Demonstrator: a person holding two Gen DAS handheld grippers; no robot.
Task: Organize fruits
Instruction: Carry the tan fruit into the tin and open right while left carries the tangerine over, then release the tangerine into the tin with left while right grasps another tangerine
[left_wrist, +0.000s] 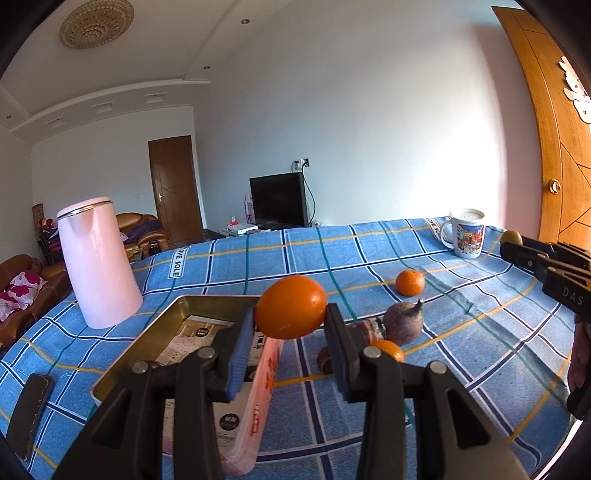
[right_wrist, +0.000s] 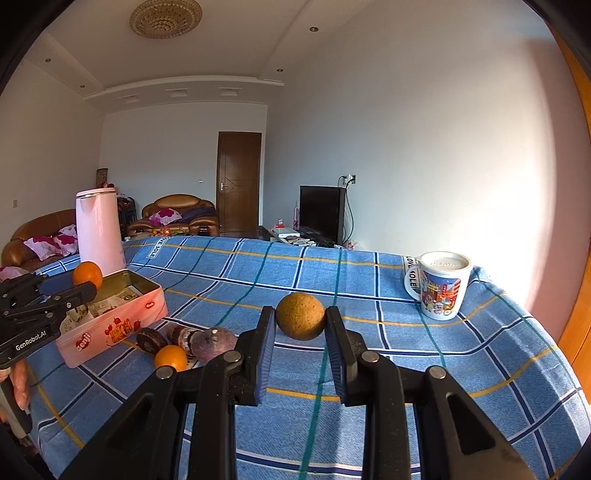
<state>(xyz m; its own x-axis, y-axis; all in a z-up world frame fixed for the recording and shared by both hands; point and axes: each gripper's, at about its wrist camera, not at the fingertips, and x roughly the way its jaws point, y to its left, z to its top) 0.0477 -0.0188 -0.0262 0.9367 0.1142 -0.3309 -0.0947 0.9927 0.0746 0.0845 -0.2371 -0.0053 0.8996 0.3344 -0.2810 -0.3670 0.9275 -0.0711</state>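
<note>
My left gripper (left_wrist: 291, 318) is shut on a large orange (left_wrist: 291, 304) and holds it above the near right edge of an open pink tin (left_wrist: 162, 321); the right wrist view shows that orange (right_wrist: 87, 274) over the tin (right_wrist: 122, 326). My right gripper (right_wrist: 300, 318) is shut on a round, rough, yellow-brown fruit (right_wrist: 300, 314), lifted above the cloth. On the cloth lie a small orange (left_wrist: 410, 282), a purple fruit with a stem (left_wrist: 402, 323), another small orange (left_wrist: 388, 349) and a dark fruit (right_wrist: 151, 339), all right of the tin.
A tall pink kettle (left_wrist: 98, 266) stands behind the tin. A printed mug (left_wrist: 466, 232) sits at the far right corner of the blue checked cloth (right_wrist: 369, 280). A dark flat object (left_wrist: 31, 406) lies at the near left. A wooden door (left_wrist: 554, 147) stands at the right.
</note>
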